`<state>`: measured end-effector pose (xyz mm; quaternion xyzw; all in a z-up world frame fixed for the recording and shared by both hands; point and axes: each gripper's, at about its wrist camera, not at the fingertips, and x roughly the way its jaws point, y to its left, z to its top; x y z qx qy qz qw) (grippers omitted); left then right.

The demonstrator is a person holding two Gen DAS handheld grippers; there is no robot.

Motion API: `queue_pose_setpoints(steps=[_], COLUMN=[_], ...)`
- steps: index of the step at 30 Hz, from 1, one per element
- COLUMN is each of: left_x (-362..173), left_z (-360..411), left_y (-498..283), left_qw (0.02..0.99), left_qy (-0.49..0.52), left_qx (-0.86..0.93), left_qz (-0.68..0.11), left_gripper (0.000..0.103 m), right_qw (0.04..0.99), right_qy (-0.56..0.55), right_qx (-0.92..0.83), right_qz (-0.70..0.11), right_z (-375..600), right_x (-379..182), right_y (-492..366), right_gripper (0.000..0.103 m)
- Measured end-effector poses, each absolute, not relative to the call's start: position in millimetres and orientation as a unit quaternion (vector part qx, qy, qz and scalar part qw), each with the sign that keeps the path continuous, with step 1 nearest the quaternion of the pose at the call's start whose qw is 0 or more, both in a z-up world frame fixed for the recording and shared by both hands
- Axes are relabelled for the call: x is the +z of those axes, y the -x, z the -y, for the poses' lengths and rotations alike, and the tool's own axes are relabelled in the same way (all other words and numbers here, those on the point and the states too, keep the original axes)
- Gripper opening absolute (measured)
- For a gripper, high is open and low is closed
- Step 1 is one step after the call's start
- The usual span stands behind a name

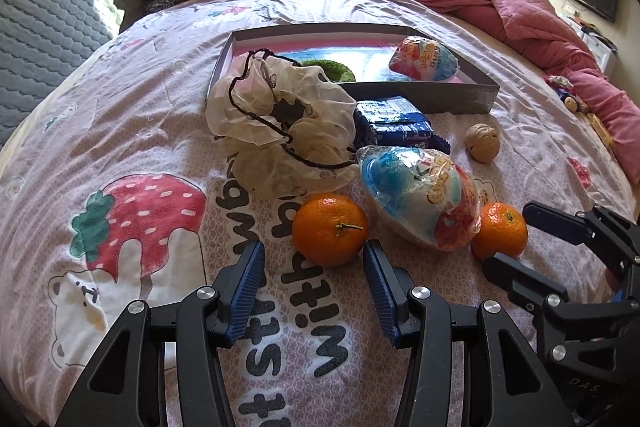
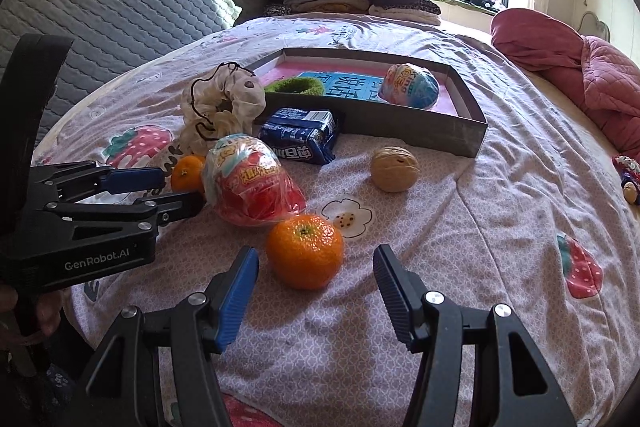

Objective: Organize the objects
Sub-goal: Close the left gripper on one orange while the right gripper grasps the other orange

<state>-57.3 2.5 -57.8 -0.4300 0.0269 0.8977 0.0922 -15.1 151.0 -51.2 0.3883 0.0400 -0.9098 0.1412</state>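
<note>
Right wrist view: right gripper (image 2: 314,263) spread, empty, a tangerine (image 2: 305,251) on the bedspread just ahead between its fingers. Firm, round, likely to roll; pinch across its middle. Left gripper (image 1: 314,255) also spread, near another tangerine (image 1: 330,229)

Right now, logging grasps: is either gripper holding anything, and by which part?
Nothing held. Left gripper and right gripper both stand open, each facing a tangerine.
</note>
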Motion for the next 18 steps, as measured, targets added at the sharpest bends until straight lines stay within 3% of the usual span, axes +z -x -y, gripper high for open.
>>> queue_pose_setpoints(steps=[7, 18], left_x=[-59.0, -65.8], left_z=[-8.5, -4.6], left_y=[65.2, 73.8], left_qw=[0.1, 0.101], left_qy=[0.422, 0.415], left_qx=[0.901, 0.904], left_qz=[-0.029, -0.013], left_gripper=[0.053, 0.052], right_qw=[0.142, 0.164], right_qy=[-0.386, -0.385], right_qx=[-0.911, -0.908], right_qz=[-0.028, -0.022], right_z=[-153.5, -151.5], right_x=[-54.8, -60.0], right_y=[18.2, 22.0], right_gripper=[0.057, 0.042])
